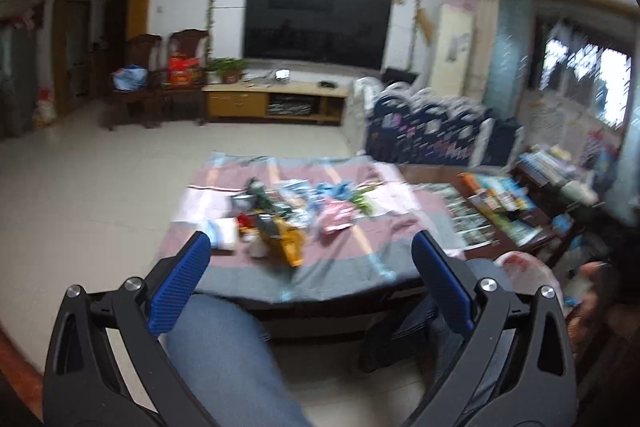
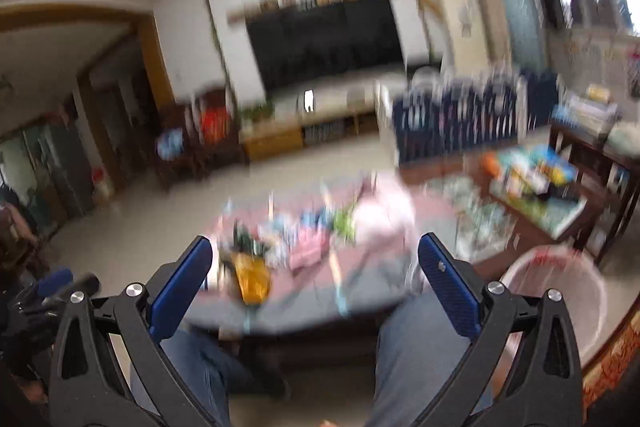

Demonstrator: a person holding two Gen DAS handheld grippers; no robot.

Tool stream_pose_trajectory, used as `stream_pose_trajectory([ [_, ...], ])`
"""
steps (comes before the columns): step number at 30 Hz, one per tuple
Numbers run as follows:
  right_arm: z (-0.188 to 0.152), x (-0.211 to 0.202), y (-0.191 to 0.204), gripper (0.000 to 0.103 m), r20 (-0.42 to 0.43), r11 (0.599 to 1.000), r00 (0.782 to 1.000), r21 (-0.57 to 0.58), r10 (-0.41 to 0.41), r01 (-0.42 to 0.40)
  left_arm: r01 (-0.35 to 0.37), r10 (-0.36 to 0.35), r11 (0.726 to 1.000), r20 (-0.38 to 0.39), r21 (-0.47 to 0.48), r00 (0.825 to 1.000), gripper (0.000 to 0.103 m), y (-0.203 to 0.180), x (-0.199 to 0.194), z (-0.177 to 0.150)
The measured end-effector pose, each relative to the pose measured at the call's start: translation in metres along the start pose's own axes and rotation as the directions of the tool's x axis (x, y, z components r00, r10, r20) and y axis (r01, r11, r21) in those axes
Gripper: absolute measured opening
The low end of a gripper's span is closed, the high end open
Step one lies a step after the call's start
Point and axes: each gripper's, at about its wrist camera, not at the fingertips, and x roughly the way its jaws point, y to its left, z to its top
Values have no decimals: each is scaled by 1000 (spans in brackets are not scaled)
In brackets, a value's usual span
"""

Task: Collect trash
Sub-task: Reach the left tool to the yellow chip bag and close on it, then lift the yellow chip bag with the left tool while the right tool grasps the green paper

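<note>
The trash [image 1: 288, 215], a blurred heap of wrappers, lay mid-cloth on the low table [image 1: 320, 279], ahead of and beyond both grippers. The left gripper [image 1: 310, 251] hung spread wide and empty above the person's knees; the right gripper [image 2: 316, 259] likewise.

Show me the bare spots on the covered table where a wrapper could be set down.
The near grey band of the cloth, between the trash pile and the table's front edge, is bare. The far pink corner, right of the green scrap, also looks free. The middle is crowded with wrappers. Both the left claw and right claw are open and empty.
</note>
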Motion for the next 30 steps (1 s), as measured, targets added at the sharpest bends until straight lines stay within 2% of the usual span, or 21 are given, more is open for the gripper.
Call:
stream_pose_trajectory([
  [1,-7,18,-7,101,-33,1000,999,22,14,-13,10,-10,999,-9,-33,1000,100,7,9,-5],
  [3,-20,37,-10,101,-5,1000,1000,-11,-10,10,-9,-1,993,-87,-115,996,100,27,40,-21],
  [6,-38,61,-2,101,31,988,999,-153,-28,33,-58,33,986,-162,-154,986,100,45,77,-42],
  [7,-44,74,3,100,13,975,1000,-219,-27,29,-68,38,985,-182,-160,982,100,48,88,-47],
  [9,-58,98,6,100,-39,963,999,-268,-38,26,-72,30,981,-232,-179,972,100,53,113,-56],
  [13,-66,137,-5,100,-115,972,993,-237,-17,-11,-114,36,977,-387,-180,921,100,61,183,-65],
  [15,-66,157,-8,100,-154,973,988,-231,-7,-29,-100,16,977,-401,-189,916,100,65,213,-67],
  [17,-64,176,-10,100,-163,972,987,-229,13,-50,-97,-5,972,-431,-216,902,98,69,244,-66],
  [19,-59,190,-11,100,-155,972,988,-228,13,-49,-100,-18,967,-458,-232,889,89,71,282,-65],
  [21,-56,202,-14,100,-154,975,988,-217,24,-57,-99,-21,970,-487,-220,873,87,70,313,-65],
  [24,-51,215,-17,100,-145,976,989,-205,38,-68,-99,-46,967,-543,-235,839,70,68,350,-68],
  [26,-49,223,-18,100,-144,975,988,-210,47,-77,-92,-60,968,-573,-234,818,40,67,368,-73],
  [27,-48,227,-19,100,-145,973,988,-215,49,-80,-97,-56,968,-580,-231,813,14,66,373,-76],
  [30,-42,242,-23,100,-164,975,985,-206,54,-87,-58,-67,975,-528,-216,847,9,62,362,-71],
])
